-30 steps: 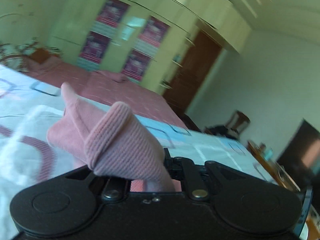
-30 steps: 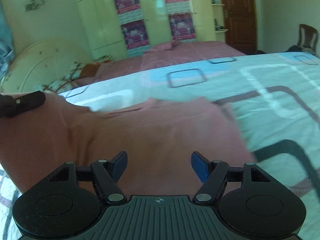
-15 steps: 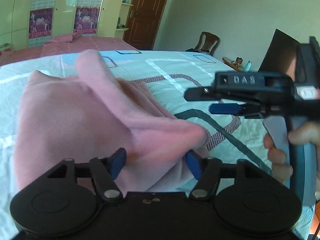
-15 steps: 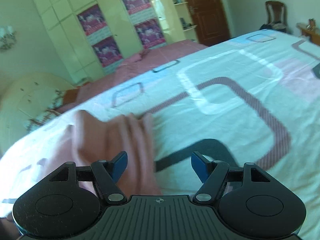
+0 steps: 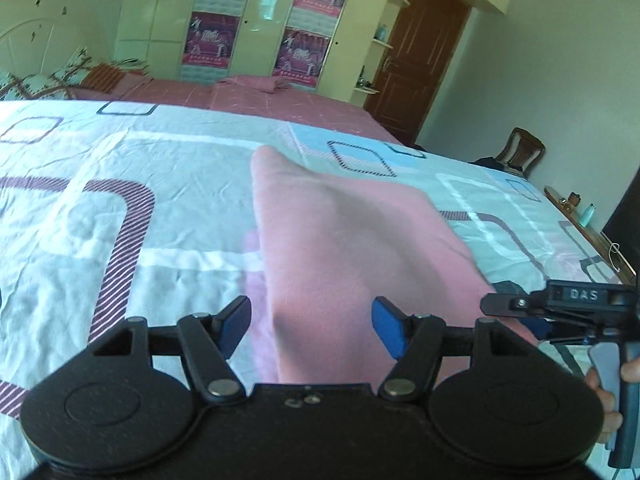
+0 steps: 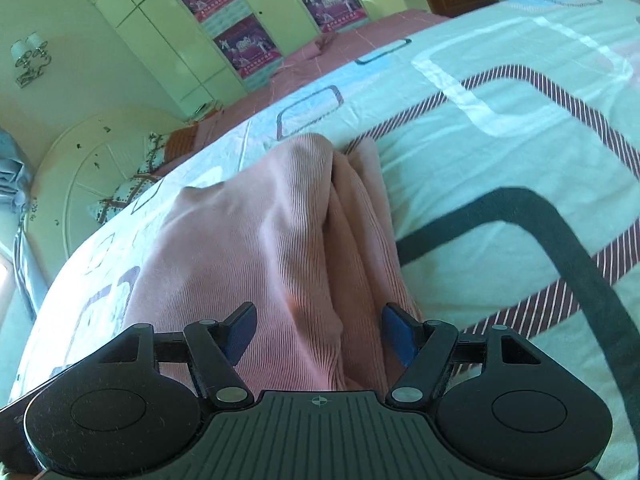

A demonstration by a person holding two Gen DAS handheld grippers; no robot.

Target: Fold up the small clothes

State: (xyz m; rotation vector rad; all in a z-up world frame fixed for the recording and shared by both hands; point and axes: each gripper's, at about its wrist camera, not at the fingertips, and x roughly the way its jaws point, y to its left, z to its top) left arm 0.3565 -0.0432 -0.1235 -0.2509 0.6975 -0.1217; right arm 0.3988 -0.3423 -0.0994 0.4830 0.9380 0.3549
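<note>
A pink ribbed knit garment [image 5: 352,248] lies folded over on the patterned bedsheet [image 5: 100,200]. In the right wrist view the garment [image 6: 256,248] shows several stacked folds along its right edge. My left gripper [image 5: 311,326] is open, its blue pads either side of the garment's near end and gripping nothing. My right gripper [image 6: 319,334] is open over the garment's near edge. The right gripper also shows at the right edge of the left wrist view [image 5: 560,304], held in a hand.
The bedsheet [image 6: 500,160] stretches wide to the right. A pink bed cover [image 5: 256,96] and cream wardrobe with posters [image 5: 260,20] lie beyond. A brown door [image 5: 416,60], a chair [image 5: 524,152] and a side shelf [image 5: 588,216] stand at the right.
My left gripper let go of the pink garment and now stands open. The garment now lies folded on the sheet. Both grippers have shifted their view across the bed.
</note>
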